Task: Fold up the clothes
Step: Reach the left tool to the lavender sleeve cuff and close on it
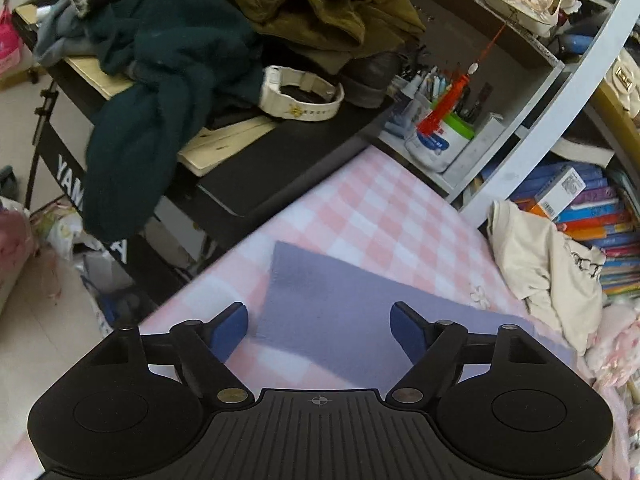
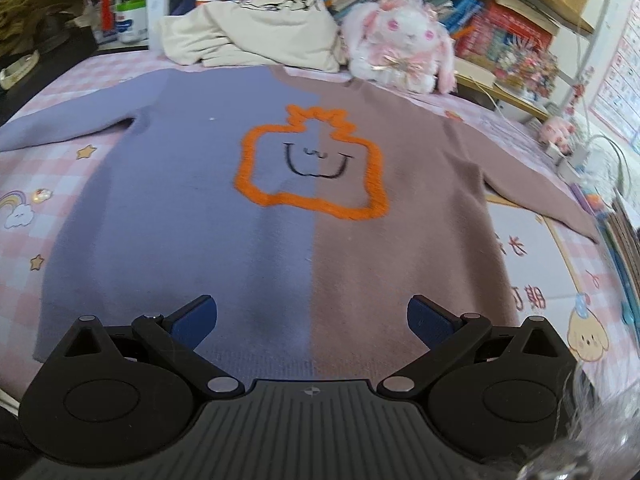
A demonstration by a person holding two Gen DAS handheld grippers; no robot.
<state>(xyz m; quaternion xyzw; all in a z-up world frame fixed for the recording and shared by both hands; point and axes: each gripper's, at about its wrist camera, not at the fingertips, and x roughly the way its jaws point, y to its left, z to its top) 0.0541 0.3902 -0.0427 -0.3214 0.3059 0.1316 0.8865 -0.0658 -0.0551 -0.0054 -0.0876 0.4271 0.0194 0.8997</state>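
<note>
1. The bed (image 2: 24, 264), with its pink checked cover, carries everything; it gives a flat, roomy surface for folding.
2. The sweater (image 2: 248, 240), half lilac and half brown with an orange outline on the chest, lies spread face-up on the bed, both sleeves stretched out to the sides, hem nearest the right tool.
3. The lilac sleeve (image 1: 344, 312) runs out toward the bed's edge, right under the left tool.
4. A cream garment (image 2: 256, 36) sits crumpled beyond the collar, beside a plush rabbit (image 2: 400, 40); both are apart from the sweater's body.
5. The right tool (image 2: 312, 320) hovers over the hem, fingers spread wide, gripping nothing.
6. The left tool (image 1: 320, 328) is likewise released, empty, above the sleeve.
7. My judgement: a spread sweater suits a sleeve fold. To do it well, pinch the sleeve near its cuff, take only that layer, carry it flat across the chest, and keep the body from dragging.
</note>
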